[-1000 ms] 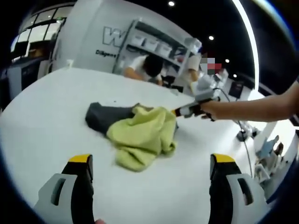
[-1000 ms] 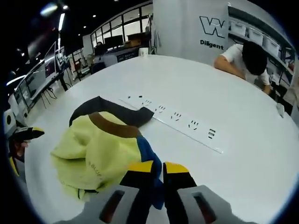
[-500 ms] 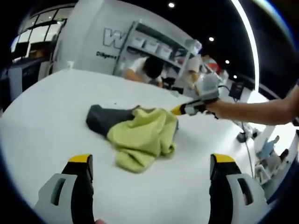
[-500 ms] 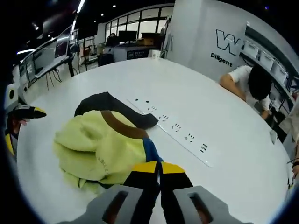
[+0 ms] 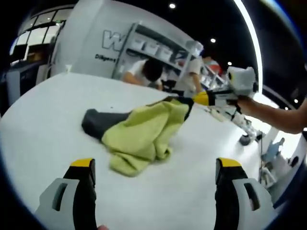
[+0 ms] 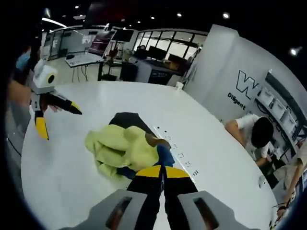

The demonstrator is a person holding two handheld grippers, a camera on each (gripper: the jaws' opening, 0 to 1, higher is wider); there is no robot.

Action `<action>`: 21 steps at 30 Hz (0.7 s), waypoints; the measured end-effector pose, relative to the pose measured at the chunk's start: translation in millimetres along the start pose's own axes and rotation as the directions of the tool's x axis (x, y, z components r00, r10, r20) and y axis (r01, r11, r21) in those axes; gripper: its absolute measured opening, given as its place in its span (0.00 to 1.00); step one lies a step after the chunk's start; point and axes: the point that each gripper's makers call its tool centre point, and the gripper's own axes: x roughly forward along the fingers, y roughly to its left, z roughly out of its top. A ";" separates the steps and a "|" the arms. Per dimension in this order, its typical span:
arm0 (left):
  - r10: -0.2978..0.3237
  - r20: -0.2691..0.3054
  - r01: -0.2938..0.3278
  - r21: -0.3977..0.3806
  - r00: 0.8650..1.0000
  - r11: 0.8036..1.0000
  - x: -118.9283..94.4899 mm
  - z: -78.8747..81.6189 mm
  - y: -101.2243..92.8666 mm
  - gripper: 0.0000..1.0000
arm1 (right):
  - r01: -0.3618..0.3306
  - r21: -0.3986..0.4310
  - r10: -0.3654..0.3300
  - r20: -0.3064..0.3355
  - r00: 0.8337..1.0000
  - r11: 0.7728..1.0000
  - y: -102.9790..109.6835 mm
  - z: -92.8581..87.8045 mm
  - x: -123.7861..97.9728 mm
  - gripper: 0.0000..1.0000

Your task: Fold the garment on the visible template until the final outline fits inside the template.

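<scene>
now the right gripper point(image 6: 162, 173), jaws clamped on the yellow-green garment point(image 5: 141, 132), lifts its edge off the white bench point(image 5: 43, 124) mid-frame; left gripper point(image 5: 153, 179) jaws apart. best to raise slowly, letting folds shake out.

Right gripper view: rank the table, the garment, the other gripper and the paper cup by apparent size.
1. table
2. garment
3. left gripper, though its nearness is unclear
4. paper cup

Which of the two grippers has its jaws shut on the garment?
The right gripper: its jaws are pinched on the yellow-green garment, lifting one edge off the white table. The left gripper has jaws wide apart, holding nothing.
</scene>
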 end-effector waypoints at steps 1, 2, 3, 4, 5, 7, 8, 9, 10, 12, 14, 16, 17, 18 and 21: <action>0.000 0.000 0.000 0.000 1.000 1.000 0.0 0.0 0.1 0.99 | 0.002 -0.006 -0.002 0.001 1.000 1.000 -0.5 0.5 -0.7 0.00; 0.000 0.000 0.000 0.000 1.000 1.000 0.0 0.0 0.1 0.99 | 0.005 -0.013 -0.005 0.001 1.000 1.000 -1.0 0.9 -1.5 0.00; 0.000 0.000 0.000 0.000 1.000 1.000 0.1 0.0 0.2 0.99 | 0.007 -0.019 -0.007 0.002 1.000 1.000 -1.5 1.4 -2.2 0.00; 0.000 0.000 0.000 0.001 1.000 1.000 0.0 0.1 0.2 0.99 | 0.009 -0.029 -0.008 0.006 1.000 1.000 0.0 2.4 -5.4 0.00; 0.001 0.000 -0.001 0.001 1.000 1.000 0.0 0.1 0.2 0.99 | 0.010 -0.039 -0.010 0.009 1.000 0.999 1.4 3.5 -8.5 0.00; 0.001 0.003 -0.001 0.002 1.000 1.000 -1.0 0.5 -1.2 0.99 | 0.023 -0.058 -0.020 0.041 0.999 0.998 0.9 11.9 -18.2 0.00; 0.000 0.005 0.000 0.002 1.000 1.000 -1.2 0.8 -1.8 0.99 | 0.024 -0.063 -0.021 0.047 0.999 0.998 0.6 13.8 -20.1 0.00; -0.002 0.006 0.002 0.002 1.000 1.000 -1.2 0.9 -2.4 0.99 | 0.026 -0.067 -0.022 0.054 0.998 0.997 0.3 15.8 -21.9 0.00; -0.004 0.007 0.004 0.001 1.000 1.000 -1.2 0.9 -3.0 0.99 | 0.037 -0.095 -0.030 0.079 0.996 0.995 -0.6 23.0 -32.2 0.00; -0.006 0.007 0.006 0.001 1.000 1.000 -1.5 0.7 -4.4 0.99 | 0.041 -0.110 -0.031 0.090 0.995 0.993 -0.3 26.0 -37.6 0.00; -0.010 0.009 0.010 0.004 1.000 1.000 -1.7 0.7 -6.9 0.99 | 0.042 -0.147 -0.024 0.123 0.992 0.988 5.8 33.3 -53.3 0.00; -0.013 0.010 0.013 0.005 1.000 1.000 -2.0 1.2 -9.0 0.99 | 0.048 -0.188 -0.021 0.142 0.990 0.981 6.7 37.6 -66.3 0.00; -0.015 0.011 0.015 0.005 1.000 1.000 -2.1 1.4 -10.1 0.99 | 0.046 -0.192 -0.018 0.147 0.989 0.980 9.6 37.9 -72.2 0.00; -0.016 0.013 0.016 0.005 1.000 1.000 -2.4 1.7 -12.7 0.99 | 0.044 -0.196 -0.014 0.152 0.988 0.980 12.5 38.2 -78.1 0.00; -0.019 0.013 0.019 0.007 1.000 1.000 -2.0 1.4 -14.8 0.99 | 0.039 -0.252 0.010 0.191 0.982 0.967 22.8 42.0 -98.6 0.00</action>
